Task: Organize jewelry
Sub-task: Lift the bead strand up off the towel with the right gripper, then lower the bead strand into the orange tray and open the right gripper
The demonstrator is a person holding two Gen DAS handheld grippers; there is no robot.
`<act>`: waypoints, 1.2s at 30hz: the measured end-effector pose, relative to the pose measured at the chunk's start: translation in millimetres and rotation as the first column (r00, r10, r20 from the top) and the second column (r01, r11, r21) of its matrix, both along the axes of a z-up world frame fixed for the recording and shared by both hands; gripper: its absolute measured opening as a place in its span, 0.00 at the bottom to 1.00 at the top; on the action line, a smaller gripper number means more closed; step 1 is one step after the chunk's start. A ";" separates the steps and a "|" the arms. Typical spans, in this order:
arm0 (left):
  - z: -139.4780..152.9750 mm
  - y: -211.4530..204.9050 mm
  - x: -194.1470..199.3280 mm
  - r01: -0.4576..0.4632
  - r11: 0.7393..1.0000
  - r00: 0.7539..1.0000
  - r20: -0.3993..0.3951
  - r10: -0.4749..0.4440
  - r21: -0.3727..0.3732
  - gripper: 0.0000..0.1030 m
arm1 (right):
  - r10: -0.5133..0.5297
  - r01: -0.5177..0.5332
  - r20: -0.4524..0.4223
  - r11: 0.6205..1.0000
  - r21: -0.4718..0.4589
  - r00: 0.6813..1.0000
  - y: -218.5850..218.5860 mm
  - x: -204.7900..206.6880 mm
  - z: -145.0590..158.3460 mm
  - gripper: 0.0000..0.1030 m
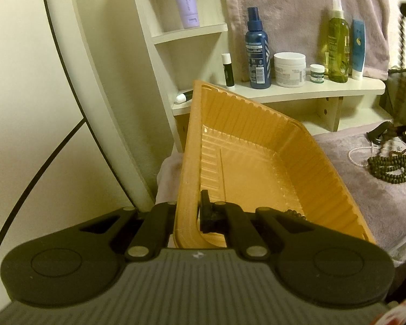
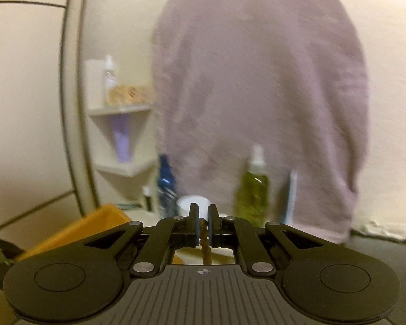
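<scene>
My left gripper [image 1: 188, 211] is shut on the near wall of an orange ribbed plastic tray [image 1: 257, 162] and holds it tilted above a lavender towel [image 1: 379, 203]. A few dark beads [image 1: 295, 212] show in the tray's near corner. On the towel to the right lie a coiled dark green bead necklace [image 1: 392, 168], a pearl strand [image 1: 358, 157] and black pieces [image 1: 384, 132]. My right gripper [image 2: 202, 216] is shut on a brown bead strand [image 2: 204, 243] that hangs down below its pads. In the left wrist view that strand [image 1: 404, 54] dangles at the far right. The right wrist view is blurred; the tray [image 2: 81, 233] sits low on its left.
A white shelf [image 1: 297, 92] behind the tray carries a blue spray bottle [image 1: 257, 54], a white jar [image 1: 289, 69], a small jar [image 1: 317, 73], a green bottle [image 1: 338, 48] and tubes. A lavender towel [image 2: 257, 94] hangs on the wall above it. A curved white panel [image 1: 67, 81] stands left.
</scene>
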State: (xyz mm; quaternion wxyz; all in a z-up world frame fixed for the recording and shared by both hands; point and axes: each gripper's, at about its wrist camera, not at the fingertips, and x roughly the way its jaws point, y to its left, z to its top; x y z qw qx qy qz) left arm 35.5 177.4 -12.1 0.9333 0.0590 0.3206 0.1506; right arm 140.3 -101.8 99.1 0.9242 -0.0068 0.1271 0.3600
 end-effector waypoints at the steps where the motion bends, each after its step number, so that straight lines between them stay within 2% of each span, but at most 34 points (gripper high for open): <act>1: 0.2 0.2 0.0 0.001 1.000 1.000 0.000 -0.001 0.000 0.03 | 0.024 -0.024 0.001 1.000 0.013 1.000 6.6 -1.1 4.3 0.06; 6: 1.0 1.5 -0.1 0.002 1.000 1.000 0.003 -0.002 -0.003 0.03 | 0.156 -0.156 0.014 0.986 0.057 0.988 49.0 -10.6 21.1 0.06; 11: 1.0 3.2 0.4 0.002 1.000 1.000 0.005 -0.002 -0.008 0.03 | 0.250 -0.250 0.012 0.967 0.046 0.968 90.0 -15.3 17.5 0.06; 15: 1.0 4.3 -1.1 0.002 1.000 1.000 0.006 -0.002 -0.013 0.03 | 0.283 -0.283 -0.060 0.959 0.011 0.957 116.9 -8.5 -9.0 0.06; 20: 0.7 5.3 -1.6 0.003 1.000 1.000 0.004 -0.003 -0.016 0.03 | 0.288 -0.298 -0.178 0.954 -0.029 0.941 130.7 -0.8 -51.6 0.06; 26: 0.9 7.0 -1.2 0.002 1.000 1.000 0.003 -0.002 -0.019 0.03 | 0.277 -0.313 -0.347 0.948 -0.053 0.896 131.1 6.1 -106.6 0.06; 33: 0.9 7.5 -1.1 -0.001 1.000 1.000 -0.001 0.001 -0.018 0.03 | 0.295 -0.354 -0.455 0.934 -0.050 0.841 125.7 9.1 -138.4 0.06; 35: -0.1 7.3 -0.3 -0.001 1.000 1.000 -0.004 0.001 -0.018 0.03 | 0.291 -0.350 -0.456 0.936 -0.047 0.841 120.2 6.3 -138.7 0.11; 36: -0.3 7.1 -0.1 -0.002 1.000 1.000 -0.005 0.002 -0.017 0.03 | 0.286 -0.339 -0.452 0.940 -0.039 0.845 115.6 5.1 -137.4 0.25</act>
